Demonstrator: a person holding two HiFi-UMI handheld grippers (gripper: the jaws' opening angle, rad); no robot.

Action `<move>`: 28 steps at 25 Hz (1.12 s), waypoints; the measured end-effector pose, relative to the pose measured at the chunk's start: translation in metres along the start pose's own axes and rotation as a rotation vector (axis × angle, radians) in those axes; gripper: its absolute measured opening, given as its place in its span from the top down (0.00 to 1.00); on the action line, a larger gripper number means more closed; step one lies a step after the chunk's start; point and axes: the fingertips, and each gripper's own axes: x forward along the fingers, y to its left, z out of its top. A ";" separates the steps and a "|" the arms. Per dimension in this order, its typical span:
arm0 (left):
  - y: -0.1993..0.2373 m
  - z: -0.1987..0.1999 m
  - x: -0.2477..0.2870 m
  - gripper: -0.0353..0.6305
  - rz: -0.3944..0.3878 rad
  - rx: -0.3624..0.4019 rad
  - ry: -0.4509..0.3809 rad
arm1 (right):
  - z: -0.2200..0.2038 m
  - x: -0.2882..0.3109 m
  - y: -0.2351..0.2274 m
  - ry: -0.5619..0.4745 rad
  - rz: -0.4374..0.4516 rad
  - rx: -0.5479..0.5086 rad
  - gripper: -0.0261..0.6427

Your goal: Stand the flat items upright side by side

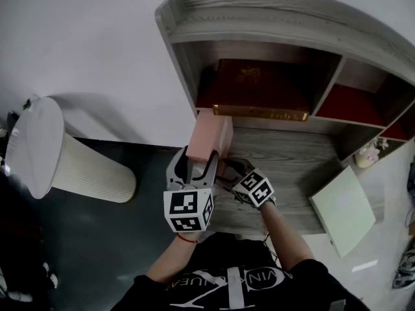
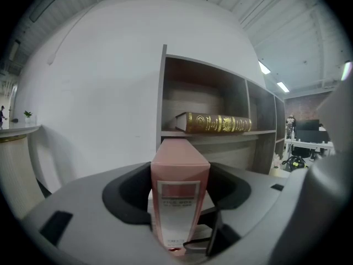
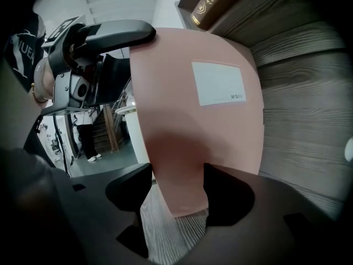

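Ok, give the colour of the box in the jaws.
Pink box; clearest in the left gripper view.

Head view: the near end of the pink box [image 1: 209, 137] is hidden behind the left gripper [image 1: 194, 161], so you can't see where it meets the desk [image 1: 292, 167]. The right gripper [image 1: 232, 170] mostly hides its jaws under its own marker cube. The shelf [image 1: 272, 18] runs off the right edge. The little pale thing [image 1: 369, 154] at the desk's right edge is too small to tell. Left gripper view: the box's label print is blurry and the gold lettering on the book [image 2: 218, 123] is unreadable. Right gripper view: the top edge cuts the book off.
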 end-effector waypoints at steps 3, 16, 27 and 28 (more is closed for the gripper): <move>0.000 0.001 0.000 0.51 -0.013 0.009 -0.021 | -0.001 0.001 -0.001 -0.005 -0.020 0.006 0.51; 0.004 -0.011 -0.020 0.43 -0.054 0.005 -0.079 | 0.020 -0.031 0.008 -0.070 -0.126 0.050 0.52; -0.031 -0.068 -0.057 0.42 -0.035 0.014 -0.045 | -0.005 -0.129 0.003 -0.139 -0.288 0.117 0.52; -0.043 -0.073 -0.058 0.42 -0.050 0.023 -0.033 | -0.011 -0.142 0.002 -0.137 -0.308 0.123 0.52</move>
